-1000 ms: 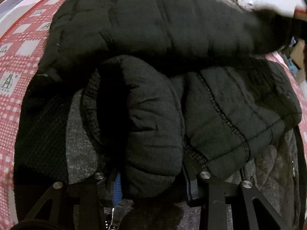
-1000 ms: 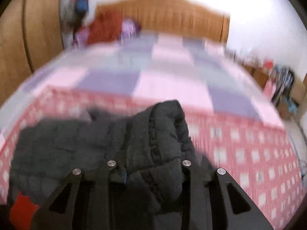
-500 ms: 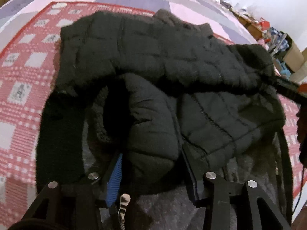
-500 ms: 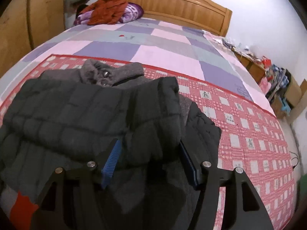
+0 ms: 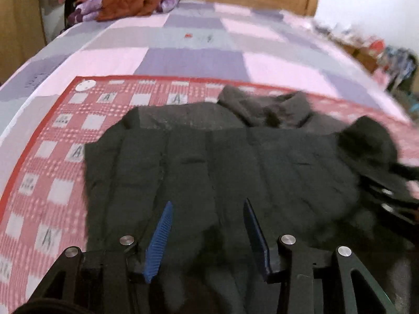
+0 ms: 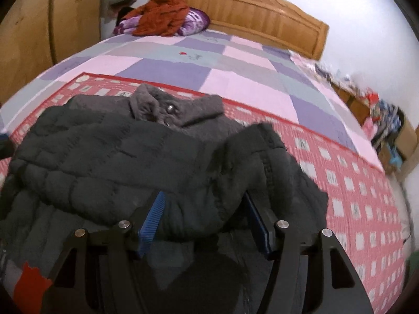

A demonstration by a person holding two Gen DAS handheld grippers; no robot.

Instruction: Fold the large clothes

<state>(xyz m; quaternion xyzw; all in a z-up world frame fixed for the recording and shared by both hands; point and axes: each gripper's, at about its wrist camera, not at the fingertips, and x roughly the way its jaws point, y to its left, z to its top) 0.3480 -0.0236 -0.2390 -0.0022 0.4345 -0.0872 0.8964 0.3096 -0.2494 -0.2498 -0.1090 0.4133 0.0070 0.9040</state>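
Note:
A black quilted jacket (image 5: 262, 162) with a grey fleece collar (image 6: 178, 107) lies folded over itself on the red checked mat (image 5: 52, 183). My left gripper (image 5: 208, 201) hovers above the jacket's near part. Its blue pads (image 5: 159, 233) stand apart and nothing is between them. My right gripper (image 6: 204, 193) is low over the jacket's right side and its jaws are opening. A thick fold of the jacket (image 6: 248, 162) lies loosely between them, and the ribbed face of the left pad (image 6: 153, 214) shows bare.
The mat covers the near part of a pink and purple patchwork bedspread (image 5: 183, 60). An orange and purple clothes pile (image 6: 165, 18) sits by the wooden headboard (image 6: 248, 7). A wardrobe (image 6: 31, 39) stands left, and clutter (image 6: 379, 120) lines the bed's right side.
My left gripper let go of the thick fold it held and drew up and back. My right gripper lowered its fold onto the jacket and spread its jaws.

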